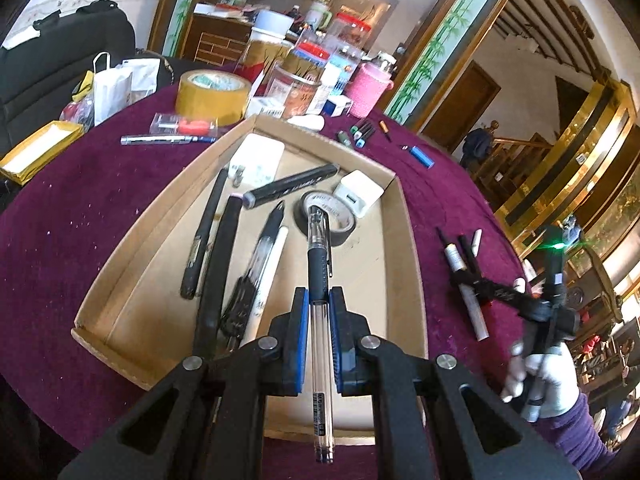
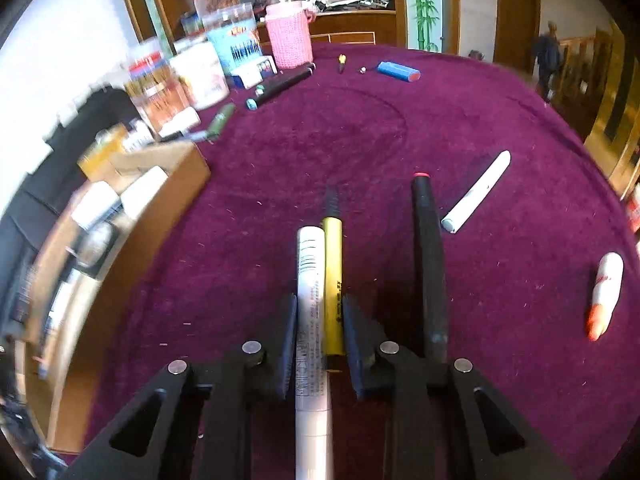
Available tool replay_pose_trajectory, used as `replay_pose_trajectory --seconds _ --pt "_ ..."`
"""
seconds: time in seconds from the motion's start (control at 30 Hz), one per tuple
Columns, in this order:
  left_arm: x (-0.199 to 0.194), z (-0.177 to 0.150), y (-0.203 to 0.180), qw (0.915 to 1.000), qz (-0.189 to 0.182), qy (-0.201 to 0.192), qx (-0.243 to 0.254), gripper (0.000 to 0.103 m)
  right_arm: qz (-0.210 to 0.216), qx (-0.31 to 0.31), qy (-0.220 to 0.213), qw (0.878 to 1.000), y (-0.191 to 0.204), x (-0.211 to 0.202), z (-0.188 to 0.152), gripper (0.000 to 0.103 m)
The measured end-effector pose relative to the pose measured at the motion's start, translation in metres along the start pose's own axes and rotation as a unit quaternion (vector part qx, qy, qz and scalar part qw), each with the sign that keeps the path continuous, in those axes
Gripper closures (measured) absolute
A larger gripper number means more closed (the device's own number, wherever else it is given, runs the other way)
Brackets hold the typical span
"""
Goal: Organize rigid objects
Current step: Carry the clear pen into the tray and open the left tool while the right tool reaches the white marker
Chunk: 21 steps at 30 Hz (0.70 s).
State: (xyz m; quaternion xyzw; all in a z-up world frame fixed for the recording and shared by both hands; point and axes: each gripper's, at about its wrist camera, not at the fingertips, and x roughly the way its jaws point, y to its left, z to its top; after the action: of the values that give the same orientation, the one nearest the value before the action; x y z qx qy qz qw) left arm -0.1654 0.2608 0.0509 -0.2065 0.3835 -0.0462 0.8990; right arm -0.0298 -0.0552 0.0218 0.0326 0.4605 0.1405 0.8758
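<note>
From my remote seat, the cardboard tray (image 1: 132, 240) sat at about nine o'clock on the purple-covered bench (image 1: 80, 200), already holding a black marker (image 1: 290, 186), a roll of dark tape (image 1: 326, 216), a white charger block (image 1: 358, 196) and several pens along its left side. My left gripper (image 1: 319, 312) hung over the tray's near half, its jaws pinching a clear gel pen (image 1: 319, 280) by its barrel just below the black grip, the tip pointing toward twelve o'clock across the tape roll. To do this well, I judged I should lower it until the pen lay nearly flat beside the other pens, then release, so it would not bounce or roll onto the tape.

Farther right, outside the tray at about three o'clock, my right gripper (image 2: 320, 320) was down on the bench. Its jaws had closed around two things at once: a white tube-shaped pen (image 2: 310, 300) and a yellow pen (image 2: 333, 280) lying side by side, touching. I judged that a risky grip; one could slip on lifting, so a slow, level lift toward the tray seemed wise. A black pen with a red end (image 2: 428, 260) lay just right of the jaws, a white marker (image 2: 478, 190) at two o'clock, and a white-and-orange item (image 2: 606, 292) well apart at three.
</note>
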Motion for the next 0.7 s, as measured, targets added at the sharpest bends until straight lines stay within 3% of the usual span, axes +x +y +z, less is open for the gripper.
replay_pose_trajectory --seconds 0.03,0.13,0.3,0.37,0.43,0.5,0.57,0.63,0.7 --pt "0.003 0.000 0.001 1.0000 0.001 0.006 -0.001 0.093 0.010 0.004 -0.005 1.000 0.000 -0.004 0.000 0.094" --pt "0.012 0.001 0.002 0.9997 0.003 0.024 -0.004 0.093 0.061 0.022 -0.009 0.998 0.003 -0.018 0.001 0.094" --pt "0.038 0.006 -0.002 0.9976 0.013 0.067 -0.002 0.093 0.065 -0.013 -0.003 0.998 0.024 -0.020 0.005 0.093" --pt "0.051 0.009 -0.002 0.9961 0.022 0.085 -0.001 0.093 0.038 -0.030 0.001 0.999 0.028 -0.015 0.005 0.088" --pt "0.059 0.014 -0.003 0.9956 0.029 0.089 0.003 0.093 0.027 -0.037 0.007 0.999 0.026 -0.010 0.004 0.054" --pt "0.062 0.020 -0.003 0.9953 0.042 0.086 0.004 0.093 0.017 -0.036 0.003 0.999 0.021 -0.007 0.004 0.040" --pt "0.061 0.024 -0.003 0.9957 0.048 0.079 -0.002 0.093 0.007 -0.039 -0.001 0.999 0.018 -0.006 0.003 0.040" --pt "0.053 0.024 -0.005 0.9970 0.040 0.066 0.000 0.086 0.009 -0.043 0.003 0.999 0.015 -0.004 0.001 0.040" --pt "0.044 0.021 -0.009 0.9980 0.036 0.052 0.002 0.070 0.003 -0.053 0.013 0.998 0.015 0.001 0.000 0.043"
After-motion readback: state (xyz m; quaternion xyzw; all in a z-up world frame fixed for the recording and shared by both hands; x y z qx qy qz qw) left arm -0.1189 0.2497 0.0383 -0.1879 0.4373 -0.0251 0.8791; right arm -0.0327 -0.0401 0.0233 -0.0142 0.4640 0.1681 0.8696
